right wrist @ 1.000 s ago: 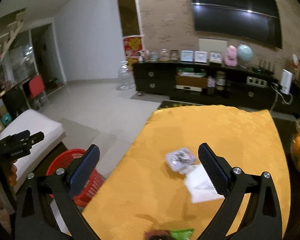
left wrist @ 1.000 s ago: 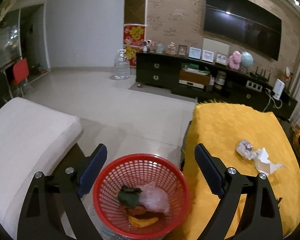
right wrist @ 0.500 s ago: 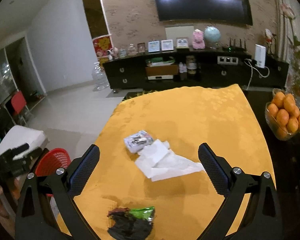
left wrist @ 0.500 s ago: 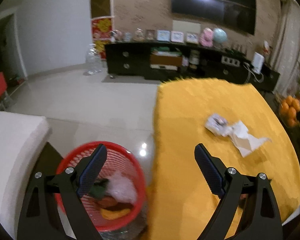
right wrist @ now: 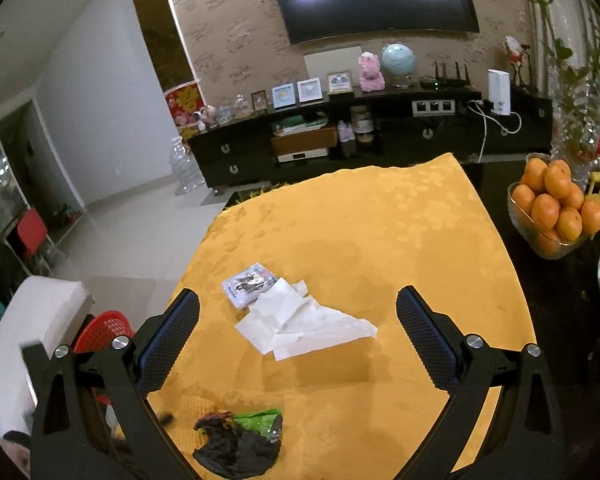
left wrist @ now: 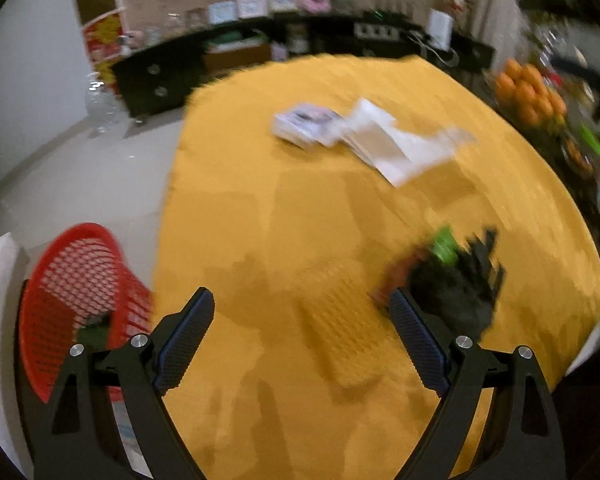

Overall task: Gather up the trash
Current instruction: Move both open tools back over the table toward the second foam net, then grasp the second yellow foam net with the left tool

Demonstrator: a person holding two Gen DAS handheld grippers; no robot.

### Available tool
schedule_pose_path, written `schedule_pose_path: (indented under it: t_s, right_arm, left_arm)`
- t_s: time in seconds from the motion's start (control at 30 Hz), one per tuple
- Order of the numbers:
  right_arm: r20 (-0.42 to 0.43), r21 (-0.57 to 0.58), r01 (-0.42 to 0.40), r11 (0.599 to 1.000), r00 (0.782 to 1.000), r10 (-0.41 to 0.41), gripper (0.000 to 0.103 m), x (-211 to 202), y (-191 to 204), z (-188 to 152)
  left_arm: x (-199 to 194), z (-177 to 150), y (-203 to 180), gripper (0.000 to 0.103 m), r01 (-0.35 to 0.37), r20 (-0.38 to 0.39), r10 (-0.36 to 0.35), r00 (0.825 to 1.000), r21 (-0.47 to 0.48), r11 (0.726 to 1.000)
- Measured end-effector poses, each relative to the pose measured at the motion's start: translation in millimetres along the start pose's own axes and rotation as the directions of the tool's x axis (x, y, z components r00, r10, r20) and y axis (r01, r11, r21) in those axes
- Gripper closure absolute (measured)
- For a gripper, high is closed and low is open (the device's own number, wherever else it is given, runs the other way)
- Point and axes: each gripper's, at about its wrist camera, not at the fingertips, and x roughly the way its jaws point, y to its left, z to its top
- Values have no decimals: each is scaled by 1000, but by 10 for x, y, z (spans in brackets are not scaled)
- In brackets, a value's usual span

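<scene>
**Reaching for table trash**

Left wrist view: left gripper [left wrist: 300, 332] spread wide, nothing between the jaws, over the yellow tablecloth [left wrist: 300, 220]. Dark crumpled wrapper [left wrist: 452, 288] lies just beyond the right finger (blurred); red basket [left wrist: 80, 280] at near left. Best to centre the jaws over the wrapper before closing.

Right wrist view: right gripper [right wrist: 298, 332] also wide and empty. White tissue [right wrist: 308, 320] and small packet [right wrist: 248, 284] lie between the fingers' line of sight, farther off; dark wrapper [right wrist: 236, 440] nearest.
</scene>
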Motion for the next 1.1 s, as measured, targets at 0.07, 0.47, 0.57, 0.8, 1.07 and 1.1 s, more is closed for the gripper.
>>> schedule_pose_path:
  t_s: [0.07, 0.47, 0.57, 0.8, 1.07, 1.1]
  right_arm:
    - [4, 1, -3, 1000, 1000, 3, 7, -23, -13, -2]
    - [3, -2, -5, 1000, 1000, 5, 7, -43, -21, -20]
    - [0, -8, -6, 1000, 1000, 6, 7, -44, -13, -29]
    - [-8, -19, -2, 1000, 1000, 2, 7, -5, 23, -37]
    - [-37, -4, -5, 1000, 999, 5, 7, 87, 19, -63]
    - [-42, 0, -5, 1000, 999, 5, 7, 104, 15, -68]
  left_arm:
    - [65, -54, -98, 17, 14, -22, -13, 1000, 34, 999]
    - [282, -128, -27, 60, 65, -104, -66, 992, -13, 998]
    - [276, -116, 4, 68, 77, -102, -80, 992, -30, 997]
    - [175, -36, 60, 78, 90, -61, -93, 994, -49, 995]
    - [-91, 130, 162, 78, 36, 36, -35, 999, -47, 998]
    - [-134, 153, 175, 78, 26, 51, -24, 998, -45, 999]
